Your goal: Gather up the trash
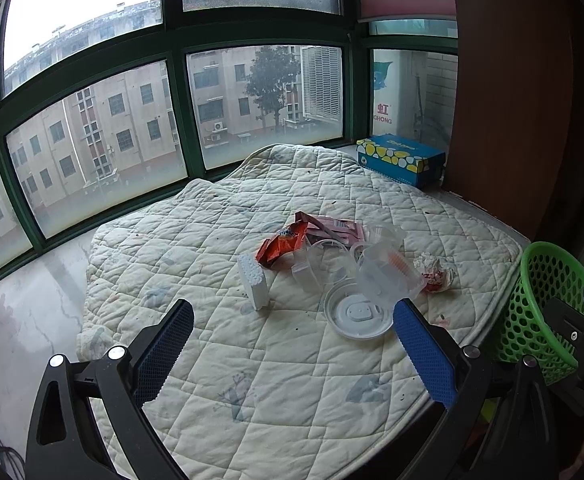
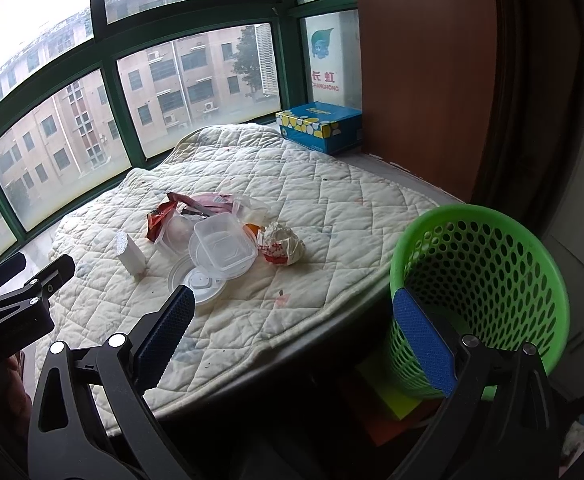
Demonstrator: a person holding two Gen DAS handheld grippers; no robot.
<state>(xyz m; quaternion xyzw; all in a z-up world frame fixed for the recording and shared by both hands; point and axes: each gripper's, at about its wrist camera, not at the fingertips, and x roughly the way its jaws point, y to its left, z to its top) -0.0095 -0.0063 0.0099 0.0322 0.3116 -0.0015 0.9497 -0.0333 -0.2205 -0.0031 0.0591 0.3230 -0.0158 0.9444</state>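
A pile of trash lies on a quilted mat (image 1: pixel 275 384): an orange snack wrapper (image 1: pixel 281 242), a pink wrapper (image 1: pixel 338 226), clear plastic containers (image 1: pixel 388 276), a round clear lid (image 1: pixel 358 316), a white foam block (image 1: pixel 253 280) and a crumpled paper wrapper (image 1: pixel 436 270). My left gripper (image 1: pixel 294 352) is open and empty, above the mat short of the pile. My right gripper (image 2: pixel 292 340) is open and empty, near the mat's front edge beside a green mesh basket (image 2: pixel 484 280). The pile shows in the right wrist view too, with the clear container (image 2: pixel 223 246) and paper wrapper (image 2: pixel 281 246).
A blue tissue box (image 1: pixel 402 158) stands at the back right by the window (image 1: pixel 103 132). A brown cabinet (image 1: pixel 512 100) rises on the right. The basket (image 1: pixel 548 300) stands off the mat's right edge. The left gripper's body (image 2: pixel 15 308) shows at the right wrist view's left.
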